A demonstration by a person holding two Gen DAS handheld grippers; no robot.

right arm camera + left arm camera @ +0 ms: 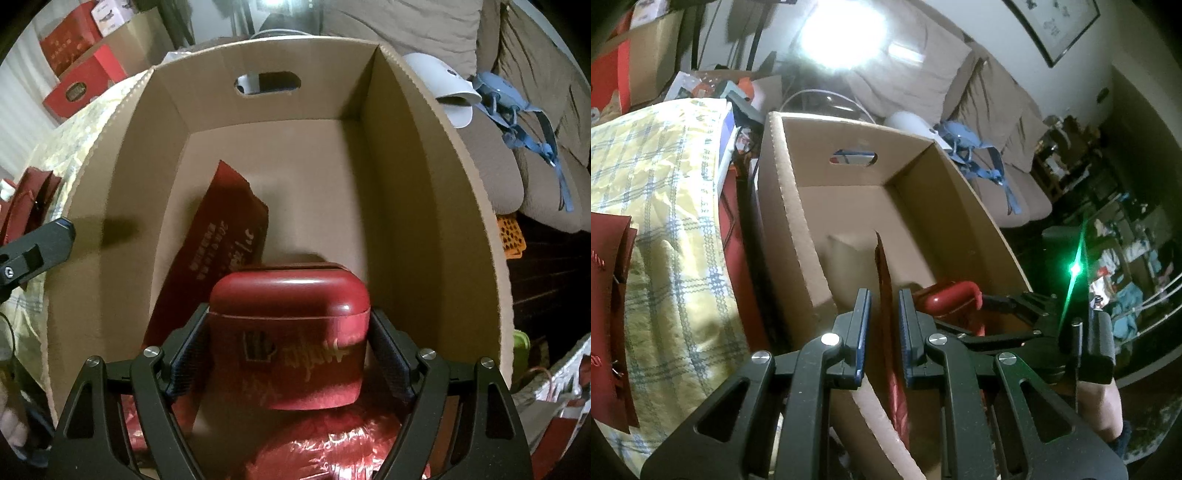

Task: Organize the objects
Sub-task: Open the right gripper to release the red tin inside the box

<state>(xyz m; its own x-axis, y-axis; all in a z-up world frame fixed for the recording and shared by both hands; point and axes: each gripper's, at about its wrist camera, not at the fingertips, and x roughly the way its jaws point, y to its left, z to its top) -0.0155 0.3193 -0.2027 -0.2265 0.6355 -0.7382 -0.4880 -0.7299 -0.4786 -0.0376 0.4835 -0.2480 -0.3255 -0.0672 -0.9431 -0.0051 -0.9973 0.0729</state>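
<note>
Two red things are already inside the cardboard box (436,192), as far as I can judge: a flat red packet (225,229) that leans against the left inner wall, and a crinkled red foil bag (332,446) near the front wall. A third thing, the red tin (291,339) with a rounded lid, is not set down yet. The right gripper (291,350) is clamped on its two sides and holds it above the foil bag, inside the box opening. So the task seems to be in the middle: some pieces are packed, this tin must still be placed, and more things wait outside.

The left gripper (884,325) has its jaws nearly together, with the thin edge of the red packet between them. A narrow gap shows on each side of that edge, so I cannot tell if the pads really press on it.

Most of the box floor is still free, mainly at the far end under the handle hole (267,83). The foil bag directly below the tin may be in the way; I think the tin would stand better on the bare cardboard further in.

Around the box there is a yellow checked cloth (665,221) on the left with dark red paper bags (609,295) on it, red gift boxes (81,85) behind, and a beige sofa (990,110) with a white cap (443,88) and blue straps (517,107) on the right.
</note>
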